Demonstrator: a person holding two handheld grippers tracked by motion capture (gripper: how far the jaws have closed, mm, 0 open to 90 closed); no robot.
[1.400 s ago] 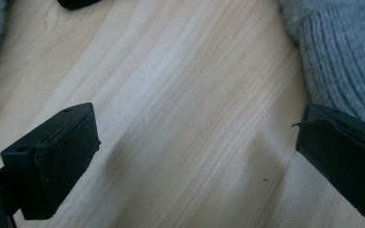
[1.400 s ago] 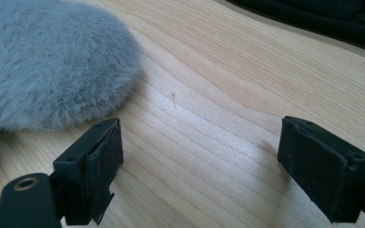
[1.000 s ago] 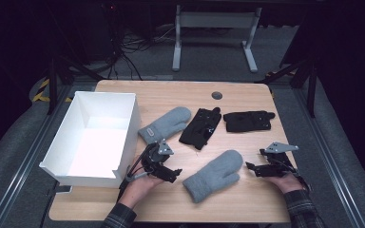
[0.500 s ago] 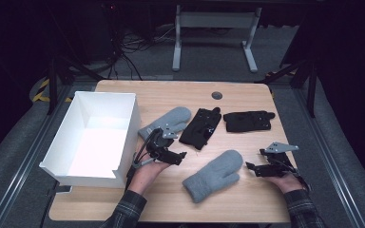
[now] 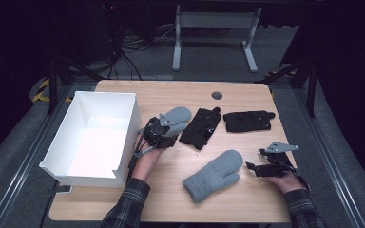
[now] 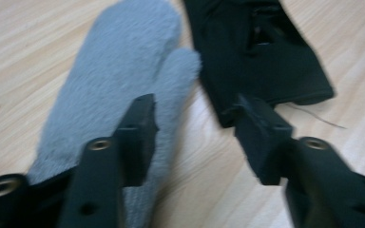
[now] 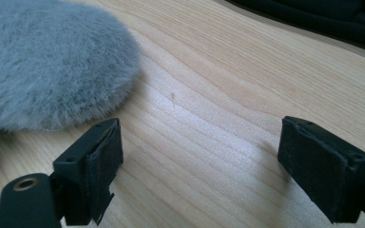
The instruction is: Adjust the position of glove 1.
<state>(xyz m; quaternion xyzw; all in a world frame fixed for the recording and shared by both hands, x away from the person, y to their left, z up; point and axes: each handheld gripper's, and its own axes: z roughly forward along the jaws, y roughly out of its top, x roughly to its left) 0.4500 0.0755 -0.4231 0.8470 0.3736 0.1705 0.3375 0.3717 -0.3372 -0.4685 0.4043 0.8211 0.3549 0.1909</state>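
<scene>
Left gripper: over far grey mitten, jaws just narrowing (nothing pinched).
Right gripper: wide, empty, near right.

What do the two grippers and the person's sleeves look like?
Both grippers are black. The left gripper has blocky black jaws with brass-coloured screw holes, and a cable trails from it. The right gripper carries a grey three-cornered plate on top. The sleeves are dark plaid.
</scene>
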